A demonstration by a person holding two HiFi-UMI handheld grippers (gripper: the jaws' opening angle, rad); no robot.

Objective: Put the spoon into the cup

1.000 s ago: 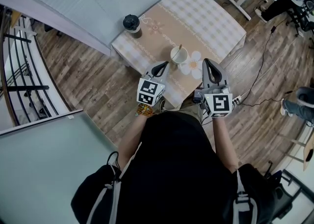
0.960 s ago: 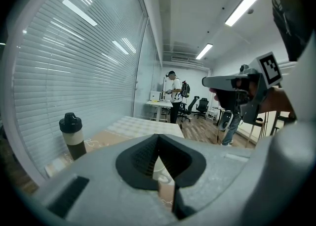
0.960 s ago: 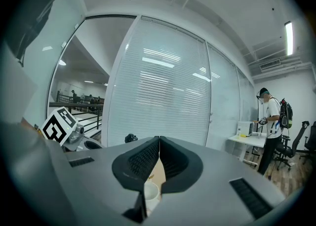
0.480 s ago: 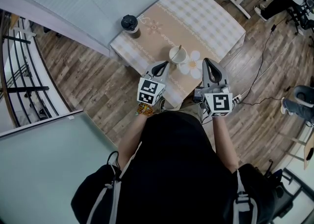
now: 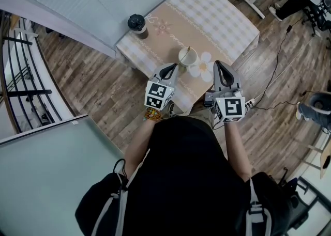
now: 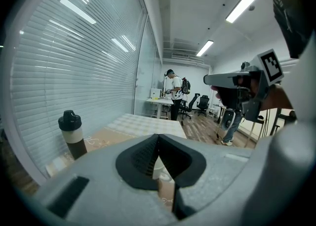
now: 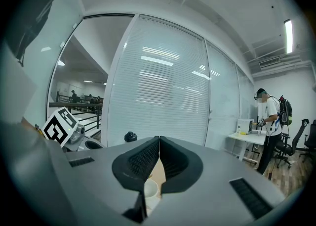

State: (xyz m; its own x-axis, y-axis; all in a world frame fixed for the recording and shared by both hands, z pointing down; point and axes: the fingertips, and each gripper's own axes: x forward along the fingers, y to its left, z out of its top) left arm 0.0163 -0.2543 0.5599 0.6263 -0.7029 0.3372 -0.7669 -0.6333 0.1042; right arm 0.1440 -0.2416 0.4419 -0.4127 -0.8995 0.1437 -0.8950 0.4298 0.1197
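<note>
A white cup [image 5: 186, 57] stands on the table [image 5: 217, 13] near its front edge, beside a printed flower. A thin spoon [image 5: 189, 50] stands in it, its handle leaning over the rim. My left gripper [image 5: 173, 66] hangs just short of the cup on its left, shut and empty. My right gripper [image 5: 217, 64] is level with it on the cup's right, also shut and empty. In the left gripper view the shut jaws [image 6: 158, 135] hide most of the cup. In the right gripper view the cup [image 7: 149, 189] shows below the closed jaws [image 7: 159, 137].
A bottle with a black lid [image 5: 137, 25] stands at the table's far left corner, also visible as the bottle [image 6: 72, 133]. A window with blinds runs behind the table. A cable lies on the wooden floor [image 5: 279, 49] to the right. A person stands at desks far off.
Both grippers hold still, shut, near the cup. Only the head view has shifted very slightly.
</note>
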